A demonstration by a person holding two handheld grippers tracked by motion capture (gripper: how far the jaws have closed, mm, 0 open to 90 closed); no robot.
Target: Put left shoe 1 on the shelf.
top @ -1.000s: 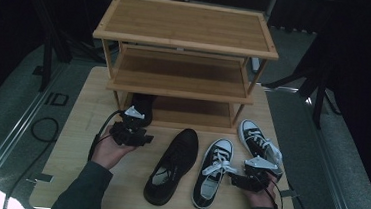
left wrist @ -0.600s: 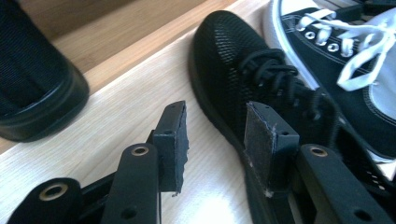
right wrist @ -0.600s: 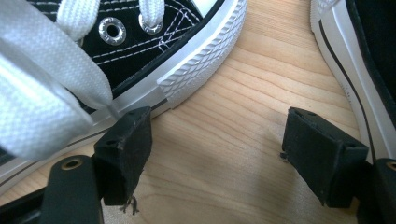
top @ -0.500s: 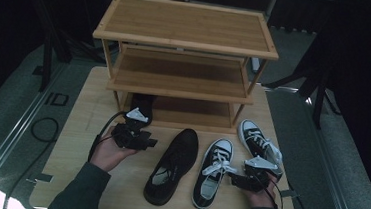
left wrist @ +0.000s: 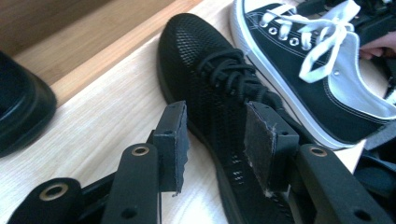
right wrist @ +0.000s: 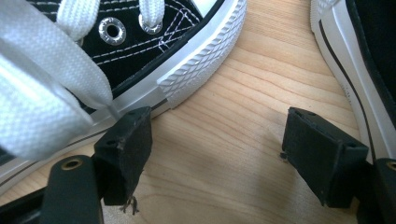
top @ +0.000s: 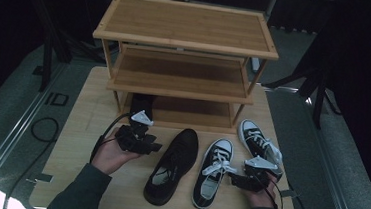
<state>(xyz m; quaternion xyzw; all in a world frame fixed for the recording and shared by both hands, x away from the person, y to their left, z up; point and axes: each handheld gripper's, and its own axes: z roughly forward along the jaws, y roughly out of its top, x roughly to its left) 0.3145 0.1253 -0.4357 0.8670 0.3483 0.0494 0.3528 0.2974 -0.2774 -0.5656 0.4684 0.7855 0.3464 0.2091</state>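
A black mesh lace-up shoe (top: 171,166) lies on the table in front of a wooden rack (top: 185,44). My left gripper (top: 153,146) is open just left of it. In the left gripper view, the left gripper (left wrist: 217,144) has the black shoe (left wrist: 210,79) lying past and partly between its pads (left wrist: 267,142), which do not press on it. Two black-and-white sneakers sit to the right, one (top: 213,172) beside the black shoe and one (top: 258,140) farther right. My right gripper (top: 234,178) is open between them. In the right gripper view, the right gripper (right wrist: 224,158) is over bare wood.
Another black shoe (top: 140,106) stands on the rack's bottom shelf, also at the left of the left gripper view (left wrist: 18,112). The rack's middle and top shelves are bare. The table's (top: 87,122) front edge is close behind both hands. Dark floor and stands surround the table.
My left gripper has shifted a little to the right and toward the person, closer to the black shoe. The right gripper and the shoes have stayed put.
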